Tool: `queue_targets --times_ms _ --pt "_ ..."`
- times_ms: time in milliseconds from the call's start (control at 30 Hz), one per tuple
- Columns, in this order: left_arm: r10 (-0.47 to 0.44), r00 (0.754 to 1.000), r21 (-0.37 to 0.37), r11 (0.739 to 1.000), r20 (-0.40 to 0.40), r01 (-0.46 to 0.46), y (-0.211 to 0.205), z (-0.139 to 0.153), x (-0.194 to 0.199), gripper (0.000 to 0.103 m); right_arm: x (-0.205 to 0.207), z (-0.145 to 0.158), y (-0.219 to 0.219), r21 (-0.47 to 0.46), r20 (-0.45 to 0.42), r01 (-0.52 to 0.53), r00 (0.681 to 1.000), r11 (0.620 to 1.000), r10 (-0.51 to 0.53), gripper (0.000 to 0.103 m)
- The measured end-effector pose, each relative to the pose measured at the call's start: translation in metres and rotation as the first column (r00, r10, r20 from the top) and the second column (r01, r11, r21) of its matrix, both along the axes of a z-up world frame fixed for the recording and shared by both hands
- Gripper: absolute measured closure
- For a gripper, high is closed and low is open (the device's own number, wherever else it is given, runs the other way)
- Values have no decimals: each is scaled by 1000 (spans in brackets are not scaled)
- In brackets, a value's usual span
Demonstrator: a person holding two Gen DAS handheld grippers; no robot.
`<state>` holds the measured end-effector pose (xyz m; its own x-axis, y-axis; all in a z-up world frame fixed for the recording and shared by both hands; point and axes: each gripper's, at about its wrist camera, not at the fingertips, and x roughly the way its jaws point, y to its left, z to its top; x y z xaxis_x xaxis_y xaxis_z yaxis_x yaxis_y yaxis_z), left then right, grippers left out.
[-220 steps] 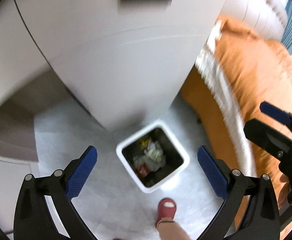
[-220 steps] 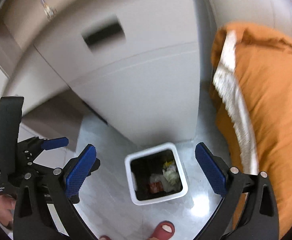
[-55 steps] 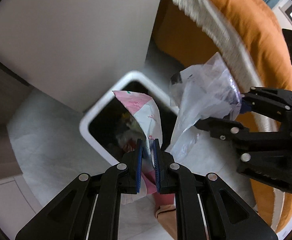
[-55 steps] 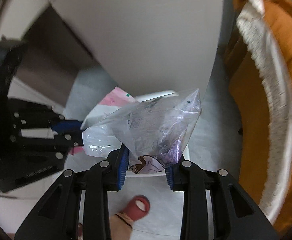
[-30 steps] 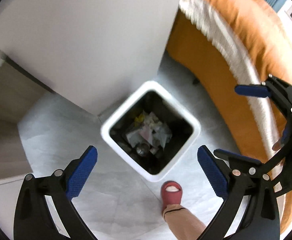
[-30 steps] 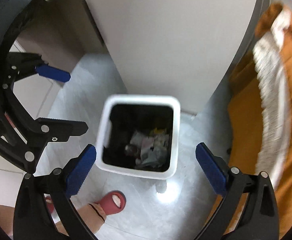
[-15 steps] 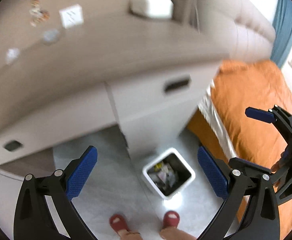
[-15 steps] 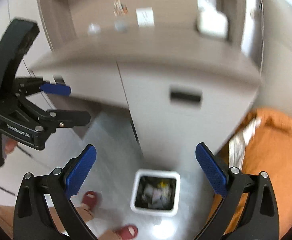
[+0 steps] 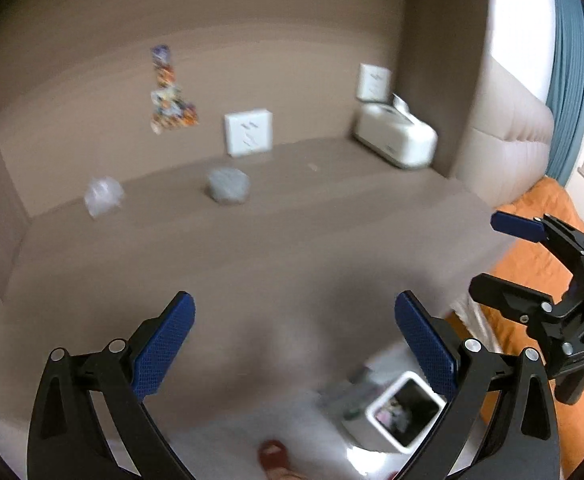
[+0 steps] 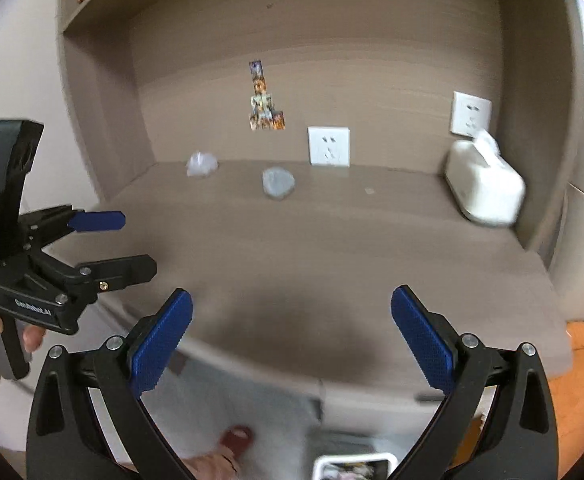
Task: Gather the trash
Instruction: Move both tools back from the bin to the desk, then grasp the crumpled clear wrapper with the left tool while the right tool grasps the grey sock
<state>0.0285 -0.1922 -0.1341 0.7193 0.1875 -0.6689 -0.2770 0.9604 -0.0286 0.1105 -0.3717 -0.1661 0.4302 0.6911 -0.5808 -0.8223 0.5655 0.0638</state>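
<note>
Both grippers up over the table [image 10: 331, 248], both empty. Left gripper [image 9: 295, 344]: fingers spread wide, nothing between them. Right gripper [image 10: 292, 338]: same, fingers wide apart, nothing held. Trash on the table near the back wall: grey crumpled wad [image 10: 278, 182] just in front of the wall socket [image 10: 328, 146], white crumpled wad [image 10: 202, 164] to its left, apart from it. White tissue box [image 10: 483, 190] at the far right end. White trash bin [image 9: 405, 416] on the floor below the table edge, litter inside. Frames are motion-blurred.
</note>
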Motion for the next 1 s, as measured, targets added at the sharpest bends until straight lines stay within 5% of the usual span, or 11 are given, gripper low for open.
queue_targets --times_ms 367,567,1000 --pt "53 998 38 998 18 -53 166 27 30 5 40 8 152 -6 28 27 999 1000 -27 3" --pt "82 996 53 995 -29 -80 235 0 58 5 67 -14 214 -44 16 27 1000 999 -27 3" --pt "77 993 76 995 -91 -70 311 -58 122 5 125 -71 285 -184 -39 124 990 975 -134 5"
